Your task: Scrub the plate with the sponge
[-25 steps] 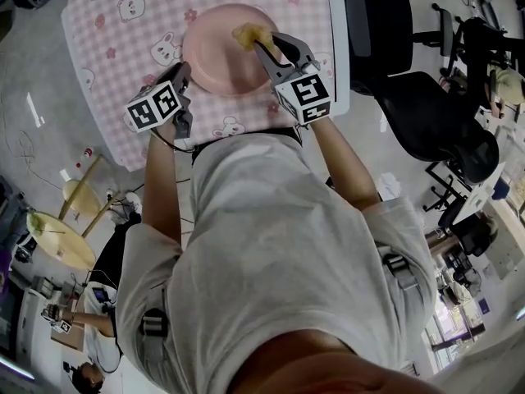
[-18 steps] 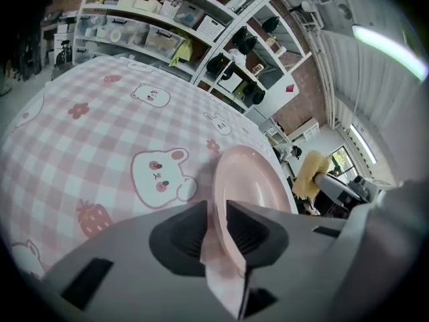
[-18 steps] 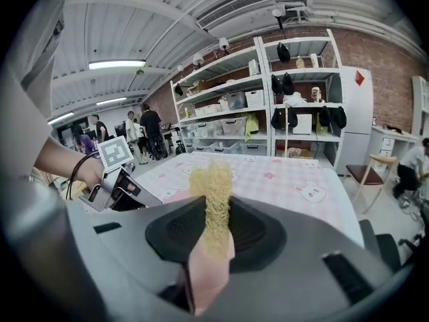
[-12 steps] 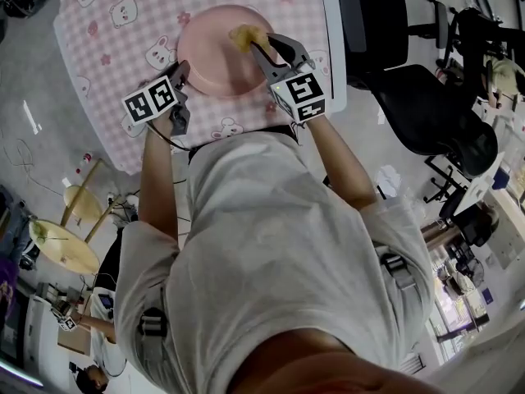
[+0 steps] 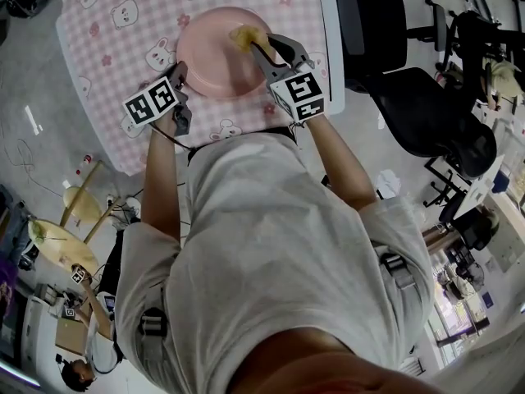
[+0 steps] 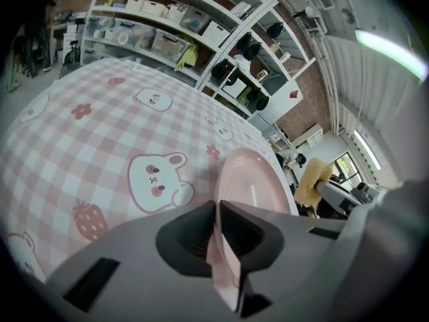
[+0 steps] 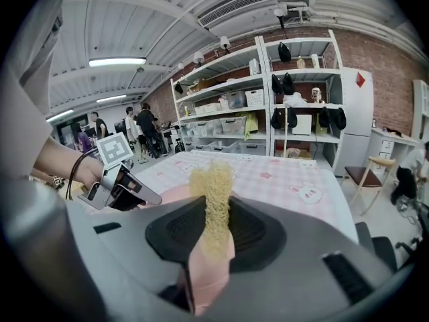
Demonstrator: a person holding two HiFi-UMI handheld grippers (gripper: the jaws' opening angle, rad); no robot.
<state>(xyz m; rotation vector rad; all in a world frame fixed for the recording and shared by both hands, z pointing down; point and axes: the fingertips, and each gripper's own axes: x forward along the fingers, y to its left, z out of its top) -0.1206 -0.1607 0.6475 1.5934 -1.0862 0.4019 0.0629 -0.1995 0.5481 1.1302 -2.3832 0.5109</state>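
1. Plate (image 5: 215,52), pink, lies on the checked tablecloth (image 5: 115,48), toward the table's near right part.
2. Our left gripper (image 5: 179,75) has just been closing, and its jaws now pinch the plate's near rim. We keep that pinch firm so nothing slides.
3. Our right gripper (image 5: 259,49) clamps the sponge (image 5: 244,35) at the plate's far right side. We press down and rub in short circles.
4. The table's right edge is close, with a black chair (image 5: 377,31) beyond it. Open cloth lies to the left.
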